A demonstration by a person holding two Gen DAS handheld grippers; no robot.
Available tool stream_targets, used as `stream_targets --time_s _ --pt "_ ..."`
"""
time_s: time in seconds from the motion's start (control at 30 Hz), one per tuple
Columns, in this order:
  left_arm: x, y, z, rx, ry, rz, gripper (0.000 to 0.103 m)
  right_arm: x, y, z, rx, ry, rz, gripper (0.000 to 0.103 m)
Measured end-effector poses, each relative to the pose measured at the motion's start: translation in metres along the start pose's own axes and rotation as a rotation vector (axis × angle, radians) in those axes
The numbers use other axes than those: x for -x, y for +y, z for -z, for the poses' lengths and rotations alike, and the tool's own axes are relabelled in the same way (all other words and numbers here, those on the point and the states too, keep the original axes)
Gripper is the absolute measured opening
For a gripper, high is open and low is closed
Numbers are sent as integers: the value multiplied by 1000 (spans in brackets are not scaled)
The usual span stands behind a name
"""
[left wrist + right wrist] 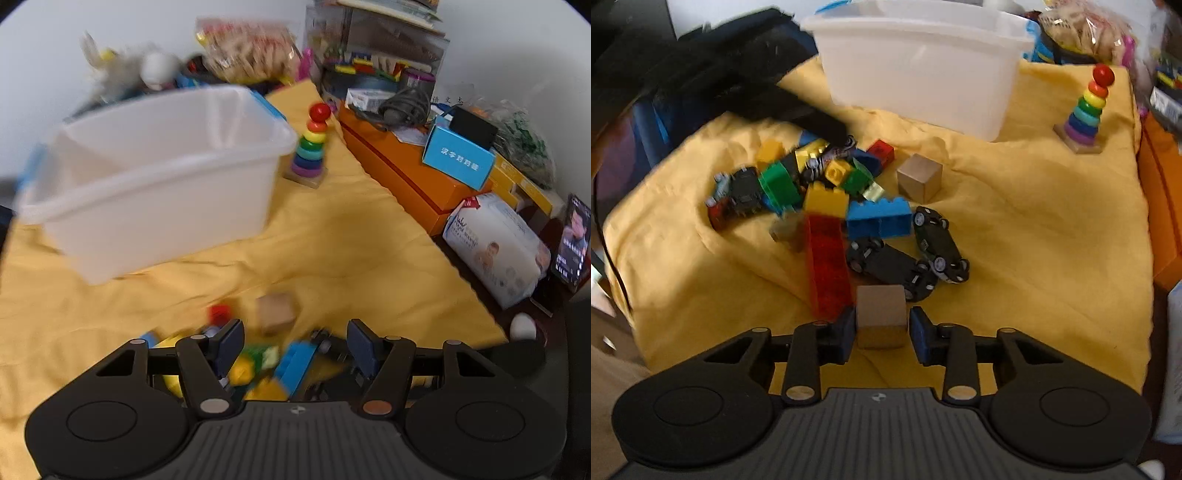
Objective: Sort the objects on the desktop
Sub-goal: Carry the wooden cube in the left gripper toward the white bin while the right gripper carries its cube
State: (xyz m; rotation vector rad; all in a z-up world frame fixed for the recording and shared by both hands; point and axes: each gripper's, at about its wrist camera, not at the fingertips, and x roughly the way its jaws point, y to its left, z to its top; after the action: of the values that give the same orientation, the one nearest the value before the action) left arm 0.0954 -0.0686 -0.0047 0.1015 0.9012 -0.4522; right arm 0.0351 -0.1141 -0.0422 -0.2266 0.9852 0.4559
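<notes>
Right gripper [882,326] clamped on wooden cube [881,315], one flat face toward camera, low over yellow cloth [1034,240]. Just beyond: long red brick [827,264], long axis running away from gripper, toward brick pile [812,177]. Two black toy cars [908,254] beside, lying on their roofs. Left gripper [295,345] open above blurred bricks, holding nothing. White bin [159,173] farther back, upright.

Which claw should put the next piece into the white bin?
Right. The right claw already has a wooden cube between its pads; the left claw hangs open and empty over the toy pile, so probably slower to the white bin.
</notes>
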Motion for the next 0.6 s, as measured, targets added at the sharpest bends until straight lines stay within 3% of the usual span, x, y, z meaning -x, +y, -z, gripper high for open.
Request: stream_targets --time_s 0.17,0.23,0.33,0.37,0.4,0.6 --pt "-42 -6 -7 19 49 -12 58 -6 -1 4 -6 -3 -5 33" --pt "-65 2 -3 14 127 -28 52 -7 -2 6 -11 -2 -6 33" --pt "-74 3 2 -26 121 -108 43 -8 -2 7 -2 -10 -1 33" --pt "-83 8 1 -25 199 -105 42 -10 -2 5 3 -14 1 33" --pt "-84 12 0 -18 210 -100 38 -11 -2 5 8 -16 4 33" --pt "-74 26 -10 56 154 -39 40 -17 -1 1 4 -28 9 36"
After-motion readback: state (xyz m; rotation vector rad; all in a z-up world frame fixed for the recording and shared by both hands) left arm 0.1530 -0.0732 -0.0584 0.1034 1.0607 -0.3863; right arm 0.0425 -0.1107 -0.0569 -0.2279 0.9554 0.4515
